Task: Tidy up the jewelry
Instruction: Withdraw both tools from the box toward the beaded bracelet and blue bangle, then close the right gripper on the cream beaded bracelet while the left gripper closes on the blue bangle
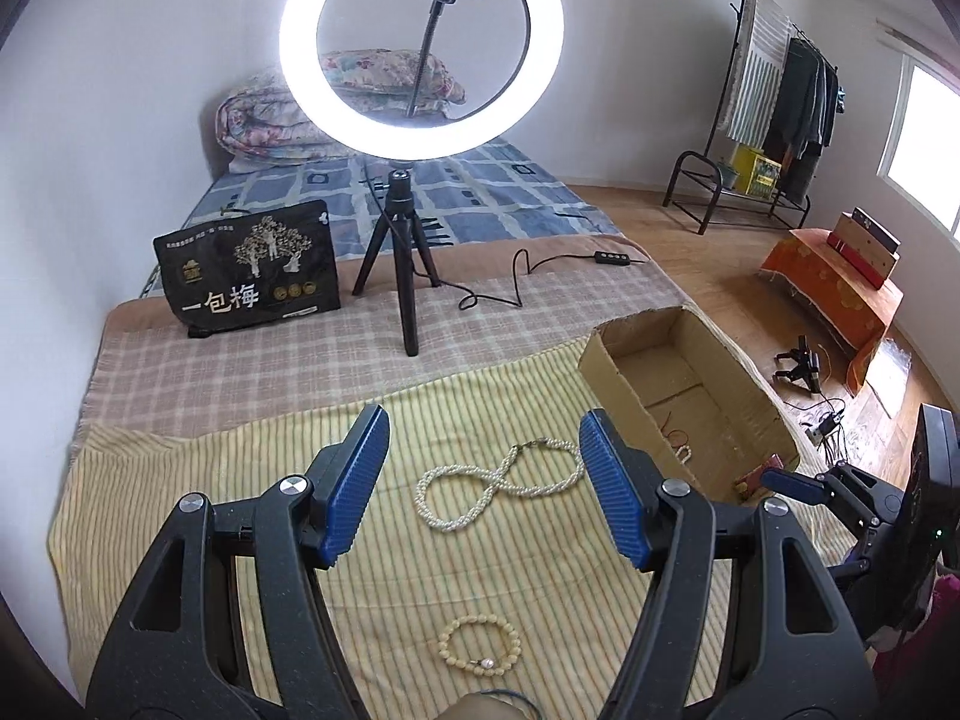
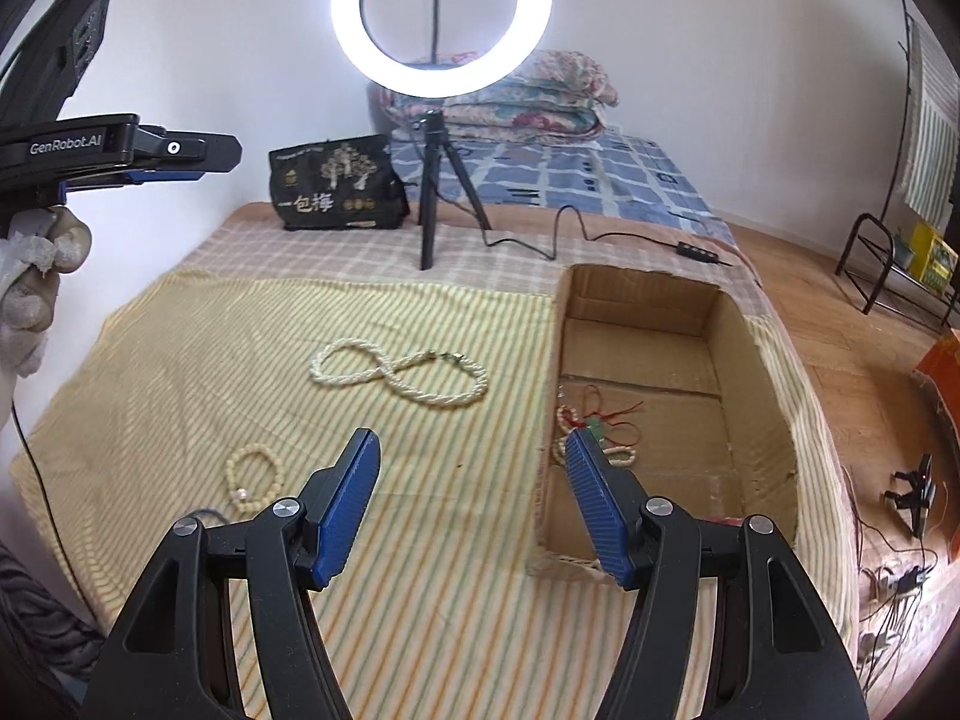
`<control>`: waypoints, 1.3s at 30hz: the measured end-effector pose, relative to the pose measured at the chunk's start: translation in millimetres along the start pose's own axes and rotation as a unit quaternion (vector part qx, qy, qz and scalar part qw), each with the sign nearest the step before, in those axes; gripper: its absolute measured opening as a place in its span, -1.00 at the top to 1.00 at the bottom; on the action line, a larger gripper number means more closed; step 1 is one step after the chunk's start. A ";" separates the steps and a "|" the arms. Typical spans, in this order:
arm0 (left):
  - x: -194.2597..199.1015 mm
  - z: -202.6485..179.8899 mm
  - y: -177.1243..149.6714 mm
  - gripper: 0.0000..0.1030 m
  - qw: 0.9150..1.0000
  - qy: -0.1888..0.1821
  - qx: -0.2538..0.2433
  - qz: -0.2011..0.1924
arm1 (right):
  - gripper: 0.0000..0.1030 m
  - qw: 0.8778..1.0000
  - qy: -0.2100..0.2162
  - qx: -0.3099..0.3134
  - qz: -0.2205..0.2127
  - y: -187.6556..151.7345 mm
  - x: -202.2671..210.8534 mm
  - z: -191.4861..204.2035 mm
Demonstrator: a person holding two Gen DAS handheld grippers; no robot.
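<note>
My left gripper (image 1: pixel 480 450) hangs empty, jaws apart, nearest the twisted pearl necklace (image 1: pixel 498 483) lying crosswise just ahead on the striped cloth (image 1: pixel 180 480), while my right gripper (image 2: pixel 471 468), equally agape, overlooks the cardboard box (image 2: pixel 762 372).

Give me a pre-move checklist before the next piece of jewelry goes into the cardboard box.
1. Left gripper open and empty: ok.
2. Right gripper open and empty: ok.
3. Pearl necklace lying free on the striped cloth, unobstructed: ok.
4. Beaded bracelet free on the cloth: ok.
5. Cardboard box open on top, with room left: ok.
6. Necklace clasp fastened: cannot tell.
</note>
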State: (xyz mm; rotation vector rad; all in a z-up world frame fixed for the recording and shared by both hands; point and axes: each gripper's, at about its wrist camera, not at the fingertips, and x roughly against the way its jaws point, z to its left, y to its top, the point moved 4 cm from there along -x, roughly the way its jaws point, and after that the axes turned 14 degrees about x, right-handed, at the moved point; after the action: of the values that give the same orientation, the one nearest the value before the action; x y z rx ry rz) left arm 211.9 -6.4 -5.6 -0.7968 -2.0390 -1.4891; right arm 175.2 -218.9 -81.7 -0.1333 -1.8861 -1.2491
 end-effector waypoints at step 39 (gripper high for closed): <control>-19.5 71.9 -196.5 0.15 0.977 0.008 0.018 0.212 | 0.13 0.972 0.188 -0.007 0.142 -5.7 -113.8 111.9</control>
State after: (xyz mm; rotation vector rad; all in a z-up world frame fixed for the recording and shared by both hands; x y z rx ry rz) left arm 84.3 13.0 -171.5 -1.1163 -1.7370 -1.2091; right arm 179.0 -93.4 -180.5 -0.1554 -1.4730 -1.0093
